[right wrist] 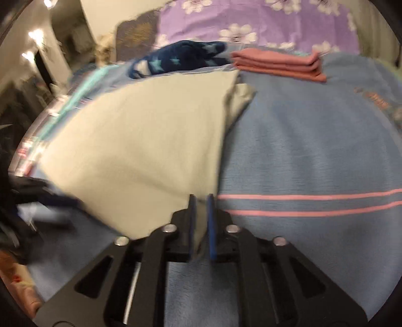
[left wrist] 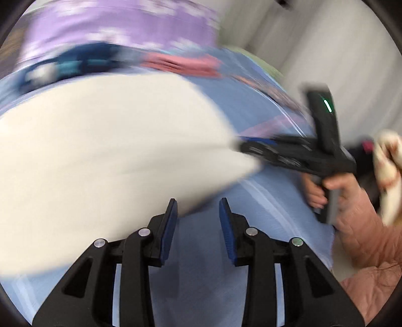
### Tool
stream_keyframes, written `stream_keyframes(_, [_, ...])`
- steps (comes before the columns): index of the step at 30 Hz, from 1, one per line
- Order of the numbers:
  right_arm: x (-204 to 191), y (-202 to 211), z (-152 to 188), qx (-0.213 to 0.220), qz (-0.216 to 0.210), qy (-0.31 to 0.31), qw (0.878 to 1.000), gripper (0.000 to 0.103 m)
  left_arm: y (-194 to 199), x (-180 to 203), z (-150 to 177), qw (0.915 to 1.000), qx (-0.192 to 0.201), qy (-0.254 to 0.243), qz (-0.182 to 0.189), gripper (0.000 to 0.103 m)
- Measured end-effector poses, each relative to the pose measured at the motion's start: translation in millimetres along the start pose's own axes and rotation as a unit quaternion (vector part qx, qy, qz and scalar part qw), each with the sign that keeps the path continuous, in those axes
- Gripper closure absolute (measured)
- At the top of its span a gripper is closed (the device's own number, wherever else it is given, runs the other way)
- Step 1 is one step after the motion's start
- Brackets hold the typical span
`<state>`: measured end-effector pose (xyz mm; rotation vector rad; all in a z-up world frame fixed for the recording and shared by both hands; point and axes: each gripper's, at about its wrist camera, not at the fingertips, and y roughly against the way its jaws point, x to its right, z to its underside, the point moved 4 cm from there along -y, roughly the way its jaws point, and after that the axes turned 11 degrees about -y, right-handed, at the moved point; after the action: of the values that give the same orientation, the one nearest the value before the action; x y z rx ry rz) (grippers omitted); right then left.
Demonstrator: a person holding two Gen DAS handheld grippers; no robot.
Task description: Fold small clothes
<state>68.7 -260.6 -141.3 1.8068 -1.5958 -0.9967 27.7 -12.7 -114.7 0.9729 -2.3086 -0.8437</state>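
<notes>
A cream cloth (left wrist: 105,140) lies folded flat on the blue bedspread (left wrist: 206,264); the picture is blurred. My left gripper (left wrist: 198,208) is open just off the cloth's near edge, and nothing is between its blue pads. In the right wrist view the same cream cloth (right wrist: 140,140) spreads to the left. One corner of it lies in the narrow gap of my right gripper (right wrist: 201,201), whose pads stand a little apart and do not pinch it. The left wrist view shows the right gripper (left wrist: 247,148) at the cloth's right tip, held by a hand (left wrist: 344,191).
A folded pink garment (right wrist: 279,65) and a dark blue star-patterned garment (right wrist: 186,56) lie at the far side of the bedspread (right wrist: 314,151). Behind them is a purple flowered cover (right wrist: 251,20). A pink sleeve (left wrist: 371,251) is at the right; a white wall stands beyond.
</notes>
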Motion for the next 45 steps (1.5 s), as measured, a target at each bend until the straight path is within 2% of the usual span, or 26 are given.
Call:
stream_keyframes(1, [-6.5,3.5,0.3,0.007,0.015,0.009,1.000,0.062,20.2,-16.4,11.5,0.9994,0.015,0.020,-0.024,0.068])
stream_keyframes(3, [-10.1,14.6,-1.3,0.022,0.012,0.006,1.000,0.067,68.3,-63.4,29.8,0.9919,0.054,0.072,-0.090,0.069])
stream_keyframes(5, [-18.3,27.0,-7.4,0.043,0.011,0.008,0.999,0.067,109.4,-103.8,51.7,0.9793,0.080,0.113,-0.147,0.072])
stream_keyframes(6, [-27.7,30.8,-12.1,0.053,0.011,0.014,0.998,0.067,132.8,-128.4,69.8,0.9702,0.088,0.144,-0.174,0.079])
stream_keyframes(9, [-58.7,46.6,-15.5,0.065,-0.013,0.040,0.997,0.066,164.1,-168.9,101.4,0.9598,0.092,0.184,-0.191,0.098])
stream_keyframes(10, [-72.9,47.7,-14.6,0.063,-0.025,0.049,0.996,0.065,168.8,-181.5,106.9,0.9597,0.092,0.188,-0.188,0.098])
stream_keyframes(13, [-120.2,41.3,-10.6,0.044,-0.056,0.080,0.994,0.064,163.7,-198.6,111.2,0.9662,0.097,0.190,-0.145,0.098])
stream_keyframes(14, [-132.7,42.3,-7.7,0.041,-0.061,0.090,0.993,0.064,159.9,-202.7,114.0,0.9673,0.098,0.190,-0.136,0.094])
stream_keyframes(15, [-142.0,41.9,-4.9,0.038,-0.064,0.097,0.993,0.063,151.6,-207.2,113.4,0.9702,0.096,0.190,-0.116,0.085])
stream_keyframes(16, [-155.4,40.1,-2.3,0.033,-0.067,0.109,0.991,0.062,142.7,-211.3,111.4,0.9722,0.094,0.188,-0.104,0.080])
stream_keyframes(17, [-166.9,39.1,0.7,0.028,-0.069,0.119,0.990,0.061,135.4,-209.4,110.6,0.9732,0.092,0.185,-0.101,0.071])
stream_keyframes(19, [-184.4,37.6,4.8,0.021,-0.067,0.136,0.988,0.060,116.3,-209.0,105.4,0.9773,0.086,0.176,-0.081,0.070])
stream_keyframes(20, [-192.4,36.5,6.6,0.019,-0.064,0.145,0.987,0.058,109.7,-210.3,105.1,0.9786,0.086,0.175,-0.066,0.070])
stream_keyframes(21, [-196.2,37.0,9.7,0.018,-0.062,0.150,0.987,0.057,106.9,-212.0,102.0,0.9795,0.088,0.173,-0.054,0.083])
stream_keyframes(22, [-202.7,36.0,11.5,0.015,-0.058,0.155,0.986,0.057,108.9,-211.5,98.1,0.9796,0.097,0.169,-0.048,0.102])
stream_keyframes(24, [-211.0,34.0,13.7,0.011,-0.052,0.160,0.986,0.056,127.2,-197.0,92.3,0.9799,0.124,0.149,-0.047,0.102])
stream_keyframes(26, [-217.3,29.8,14.4,0.006,-0.048,0.160,0.986,0.055,145.9,-181.6,87.1,0.9830,0.135,0.107,-0.064,0.102])
stream_keyframes(29, [-226.5,18.2,16.3,-0.008,-0.047,0.160,0.986,0.054,143.5,-182.2,95.8,0.9866,0.105,0.087,-0.089,0.102])
stream_keyframes(33, [-254.9,6.9,23.4,-0.019,-0.059,0.185,0.981,0.054,116.6,-205.8,131.7,0.9840,0.038,0.132,-0.113,0.103])
stream_keyframes(35, [-274.9,6.3,29.6,-0.021,-0.073,0.213,0.974,0.053,120.6,-210.9,138.6,0.9822,0.054,0.151,-0.098,0.103])
stream_keyframes(37, [-296.1,5.5,37.1,-0.021,-0.087,0.245,0.965,0.052,130.7,-212.8,135.3,0.9801,0.068,0.152,-0.107,0.103])
stream_keyframes(38, [-305.8,4.4,40.4,-0.020,-0.091,0.260,0.961,0.051,133.7,-212.9,133.0,0.9800,0.075,0.150,-0.107,0.100])
stream_keyframes(40, [-328.2,-0.1,47.0,-0.019,-0.100,0.288,0.952,0.051,139.4,-214.9,124.0,0.9791,0.097,0.151,-0.096,0.085])
stream_keyframes(41, [-334.7,-2.0,49.0,-0.018,-0.102,0.296,0.950,0.051,139.5,-217.2,118.8,0.9786,0.102,0.154,-0.091,0.069])
stream_keyframes(42, [-342.4,-5.0,51.6,-0.017,-0.103,0.304,0.947,0.051,138.3,-218.9,114.5,0.9792,0.105,0.153,-0.083,0.058])
stream_keyframes(45, [-362.0,-11.9,62.2,-0.025,-0.114,0.323,0.939,0.051,121.9,-230.5,93.2,0.9818,0.096,0.155,-0.054,0.057])
